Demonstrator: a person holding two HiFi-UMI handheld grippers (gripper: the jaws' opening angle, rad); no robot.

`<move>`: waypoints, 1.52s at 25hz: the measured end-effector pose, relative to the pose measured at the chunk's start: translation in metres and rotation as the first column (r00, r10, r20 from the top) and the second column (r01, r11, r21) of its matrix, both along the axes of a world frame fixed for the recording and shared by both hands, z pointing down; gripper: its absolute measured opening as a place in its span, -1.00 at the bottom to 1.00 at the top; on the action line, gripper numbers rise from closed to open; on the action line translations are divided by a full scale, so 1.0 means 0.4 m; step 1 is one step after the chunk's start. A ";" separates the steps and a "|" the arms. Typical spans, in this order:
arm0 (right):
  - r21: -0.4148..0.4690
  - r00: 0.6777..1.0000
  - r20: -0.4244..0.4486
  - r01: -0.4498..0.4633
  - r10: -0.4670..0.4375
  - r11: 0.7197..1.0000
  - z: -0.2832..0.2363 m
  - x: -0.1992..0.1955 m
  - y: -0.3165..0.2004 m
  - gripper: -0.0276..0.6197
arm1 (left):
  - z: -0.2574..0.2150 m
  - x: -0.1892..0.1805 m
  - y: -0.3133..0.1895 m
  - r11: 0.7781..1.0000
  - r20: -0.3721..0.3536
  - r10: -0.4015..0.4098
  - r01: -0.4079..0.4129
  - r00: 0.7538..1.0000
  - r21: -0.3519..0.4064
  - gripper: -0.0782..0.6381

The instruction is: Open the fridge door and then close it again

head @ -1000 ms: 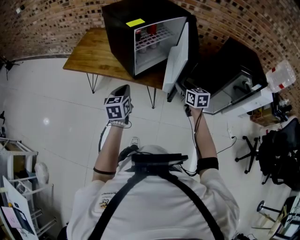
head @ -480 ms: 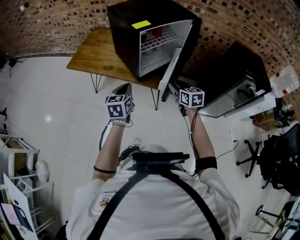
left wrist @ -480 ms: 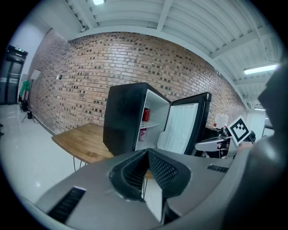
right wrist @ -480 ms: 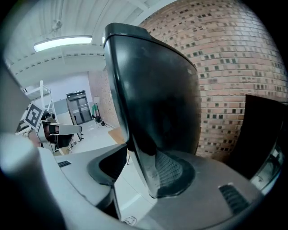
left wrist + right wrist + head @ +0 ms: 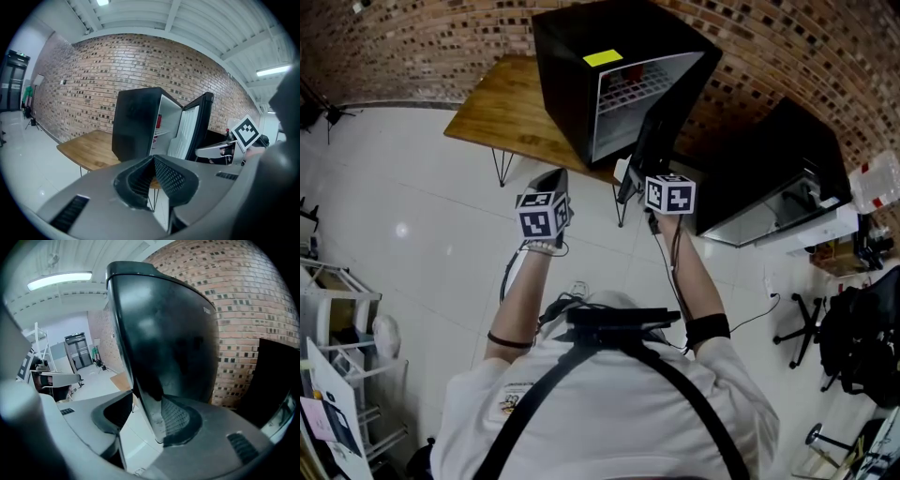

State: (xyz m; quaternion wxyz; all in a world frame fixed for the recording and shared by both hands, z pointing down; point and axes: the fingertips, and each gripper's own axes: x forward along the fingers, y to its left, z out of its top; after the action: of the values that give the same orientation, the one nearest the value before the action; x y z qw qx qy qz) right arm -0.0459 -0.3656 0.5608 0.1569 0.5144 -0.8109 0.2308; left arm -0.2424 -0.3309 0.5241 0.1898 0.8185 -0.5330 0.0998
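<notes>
A black mini fridge (image 5: 581, 66) stands on a wooden table (image 5: 502, 117), with its wire shelves showing inside. Its door (image 5: 654, 131) hangs partly open, edge-on in the head view. My right gripper (image 5: 635, 180) is at the door's free edge. In the right gripper view the glossy black door (image 5: 168, 348) runs between the jaws, and my right gripper (image 5: 143, 416) is shut on that edge. My left gripper (image 5: 551, 178) hovers in front of the table, apart from the fridge. The left gripper view shows my left gripper (image 5: 153, 163) shut on nothing, with the fridge (image 5: 133, 124) and its door (image 5: 200, 123) beyond.
A second black appliance (image 5: 769, 159) sits to the right of the fridge. Right of it are a white bench and a black office chair (image 5: 853, 328). A white rack (image 5: 337, 319) stands at the left. A brick wall runs behind the table, and white floor tiles lie below.
The fridge door has swung from wide open toward the cabinet, with my right gripper moving left along with it. My left gripper has drifted a little forward.
</notes>
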 end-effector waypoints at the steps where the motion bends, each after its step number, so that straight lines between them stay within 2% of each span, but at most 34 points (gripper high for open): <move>1: -0.004 1.000 0.004 -0.001 0.001 1.000 0.000 -0.011 -0.010 -0.26 | 0.001 -0.008 -0.006 1.000 0.001 -0.003 0.003 1.000 0.000 -0.78; 14: -0.035 0.997 0.014 -0.080 0.081 0.996 0.003 -0.148 -0.155 -0.27 | 0.015 -0.128 -0.087 1.000 0.001 -0.031 0.031 1.000 -0.004 -0.78; 22: -0.032 0.992 0.021 -0.124 0.125 0.992 0.002 -0.217 -0.236 -0.27 | 0.016 -0.191 -0.128 1.000 0.010 -0.015 0.015 1.000 -0.006 -0.78; 38: -0.030 0.985 0.018 -0.171 0.172 0.985 0.005 -0.249 -0.292 -0.26 | 0.029 -0.235 -0.150 1.000 -0.006 -0.013 0.013 1.000 -0.013 -0.78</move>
State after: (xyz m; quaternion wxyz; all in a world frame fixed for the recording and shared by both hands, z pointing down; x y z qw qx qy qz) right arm -0.1457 -0.4826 0.5629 0.1355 0.5776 -0.7618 0.2600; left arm -0.3364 -0.3909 0.5358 0.1972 0.8141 -0.5371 0.0995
